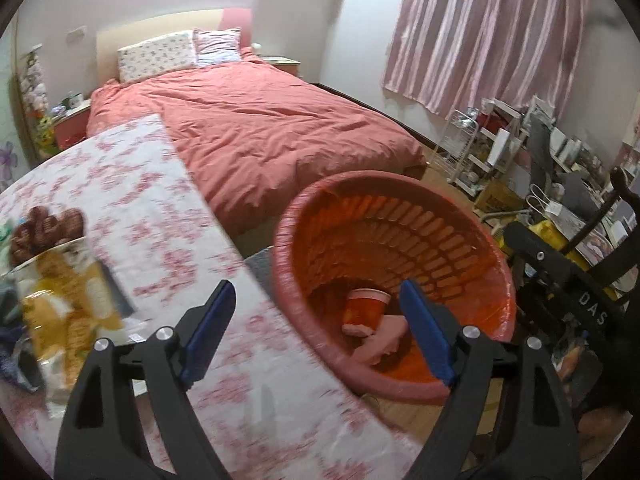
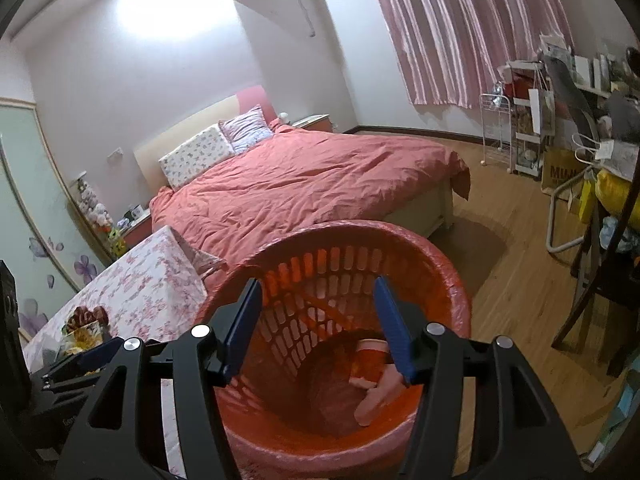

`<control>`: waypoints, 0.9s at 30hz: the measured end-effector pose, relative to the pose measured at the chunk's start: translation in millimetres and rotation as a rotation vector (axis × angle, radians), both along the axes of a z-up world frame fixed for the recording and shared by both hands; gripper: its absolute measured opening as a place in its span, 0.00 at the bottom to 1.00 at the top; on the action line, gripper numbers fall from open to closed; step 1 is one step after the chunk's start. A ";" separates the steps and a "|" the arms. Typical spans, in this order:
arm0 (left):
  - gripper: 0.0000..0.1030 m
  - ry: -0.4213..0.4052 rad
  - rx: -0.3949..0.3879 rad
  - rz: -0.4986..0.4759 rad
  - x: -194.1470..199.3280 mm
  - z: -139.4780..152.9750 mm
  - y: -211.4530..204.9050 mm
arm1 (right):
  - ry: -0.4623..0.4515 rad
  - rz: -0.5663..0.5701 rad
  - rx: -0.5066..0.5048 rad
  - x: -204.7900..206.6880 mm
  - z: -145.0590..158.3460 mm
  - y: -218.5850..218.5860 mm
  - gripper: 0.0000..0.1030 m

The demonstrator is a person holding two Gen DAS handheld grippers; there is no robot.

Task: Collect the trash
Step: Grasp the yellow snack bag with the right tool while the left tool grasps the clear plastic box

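The red basket (image 2: 456, 280), lined with a thin plastic bag, stands on the wood floor just beside the corner of the flowered table (image 1: 132, 200), with the bed beyond it. Down at the basket's bottom lie a red paper cup (image 2: 370, 362) on its side and a pale pink crumpled scrap (image 2: 378, 394) touching it, so part of the trash is already collected.

The right gripper (image 2: 316, 328) hangs over the basket's mouth with its blue pads (image 2: 394, 330) apart and nothing between them; it looks like a drop just finished. The left gripper (image 1: 318, 334) points down across the table's edge nearest the basket, its pads (image 1: 210, 334) spread wide and empty, touching nothing.

More litter waits on the table, farther from the basket: a yellow wrapper (image 1: 68, 312) and other packets around it, blurred, with a brown bundle (image 1: 48, 232) behind. The step in hand seems to be the reach for the next piece. That calls for swinging the left gripper away from the basket toward the wrapper, keeping the pads wide, then closing on a raised fold, since thin film may slip.
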State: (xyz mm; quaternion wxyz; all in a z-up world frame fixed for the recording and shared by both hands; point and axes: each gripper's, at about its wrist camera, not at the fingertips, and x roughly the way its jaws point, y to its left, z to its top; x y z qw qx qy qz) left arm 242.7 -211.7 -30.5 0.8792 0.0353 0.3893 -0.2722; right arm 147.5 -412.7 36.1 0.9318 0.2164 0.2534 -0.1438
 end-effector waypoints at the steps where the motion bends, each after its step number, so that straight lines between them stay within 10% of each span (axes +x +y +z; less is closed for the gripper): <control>1: 0.81 -0.009 0.007 0.018 -1.7 2.1 9.2 | 0.001 0.008 -0.004 0.4 1.4 4.3 0.57; 27: 0.87 -0.083 0.041 0.483 -17.9 22.9 240.8 | 0.051 0.416 -0.076 43.2 16.9 171.1 0.63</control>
